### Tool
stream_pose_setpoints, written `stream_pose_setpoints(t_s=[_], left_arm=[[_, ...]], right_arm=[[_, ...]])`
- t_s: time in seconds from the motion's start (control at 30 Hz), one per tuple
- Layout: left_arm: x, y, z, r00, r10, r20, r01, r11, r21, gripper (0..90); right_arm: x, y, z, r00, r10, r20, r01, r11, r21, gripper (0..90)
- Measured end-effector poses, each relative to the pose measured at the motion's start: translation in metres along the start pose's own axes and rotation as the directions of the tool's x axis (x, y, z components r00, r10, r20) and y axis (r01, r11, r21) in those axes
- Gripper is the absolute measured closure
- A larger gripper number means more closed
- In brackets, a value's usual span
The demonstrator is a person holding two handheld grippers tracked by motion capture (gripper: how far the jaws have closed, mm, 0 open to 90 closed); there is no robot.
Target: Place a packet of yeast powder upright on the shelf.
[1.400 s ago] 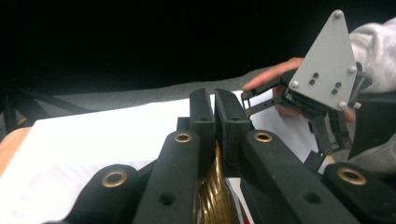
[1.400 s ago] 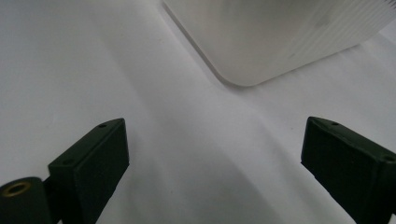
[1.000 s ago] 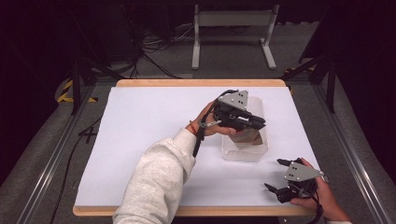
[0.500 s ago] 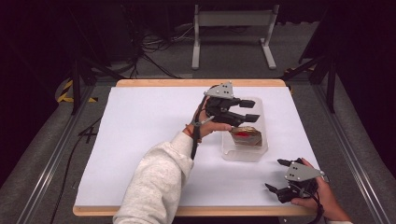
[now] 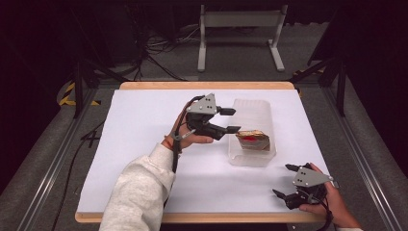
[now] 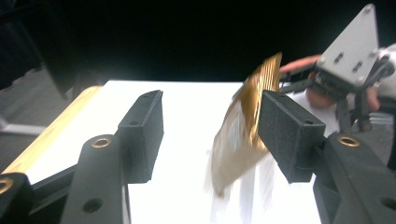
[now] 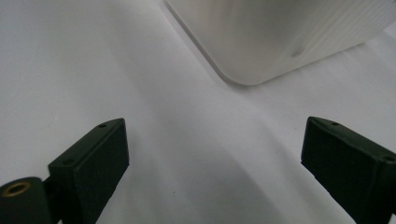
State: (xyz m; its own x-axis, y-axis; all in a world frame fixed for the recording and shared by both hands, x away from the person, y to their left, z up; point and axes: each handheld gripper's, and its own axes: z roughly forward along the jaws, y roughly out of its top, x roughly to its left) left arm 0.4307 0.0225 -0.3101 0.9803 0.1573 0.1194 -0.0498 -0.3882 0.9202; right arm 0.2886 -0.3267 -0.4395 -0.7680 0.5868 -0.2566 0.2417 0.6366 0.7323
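- Gold packet (image 5: 252, 140) lies inside clear bin (image 5: 269, 115), at its near half.
- Left hand-held gripper (image 5: 230, 120) just left of bin, jaws just been opening, apart, nothing gripped.
- Right hand-held gripper (image 5: 285, 181) near bin's front corner on counter (image 5: 144, 120), jaws wide, empty.

No readable text, label, brand, number or sign is showing anywhere. The gold packet (image 5: 252, 140) lying in the clear container (image 5: 252, 156) near the table's right edge is bearing a red patch, too small and blurred to be read. The yellow-and-black floor stripes (image 5: 67, 94) are carrying no lettering.
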Motion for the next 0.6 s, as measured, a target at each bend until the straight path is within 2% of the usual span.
stream_pose_setpoints(t_s=[0.23, 0.43, 0.6], left_arm=[[-0.005, -0.015, -0.02, 0.9975, 0.004, -0.07, -0.001, 0.999, 0.045, 37.7], [-0.01, -0.026, -0.035, 0.9952, 0.004, -0.098, 0.005, 0.9964, 0.084, 35.6], [-0.015, -0.036, -0.049, 0.9905, 0.002, -0.137, 0.014, 0.9932, 0.116, 33.8]], right_arm=[[0.0, 0.001, 0.0, 1.0, 0.003, 0.002, -0.003, 1.0, -0.002, 8.1], [0.0, 0.002, 0.0, 1.0, 0.001, 0.002, -0.001, 1.0, -0.004, 8.1], [0.0, 0.003, 0.001, 1.0, 0.0, 0.002, 0.0, 1.0, -0.005, 8.1]])
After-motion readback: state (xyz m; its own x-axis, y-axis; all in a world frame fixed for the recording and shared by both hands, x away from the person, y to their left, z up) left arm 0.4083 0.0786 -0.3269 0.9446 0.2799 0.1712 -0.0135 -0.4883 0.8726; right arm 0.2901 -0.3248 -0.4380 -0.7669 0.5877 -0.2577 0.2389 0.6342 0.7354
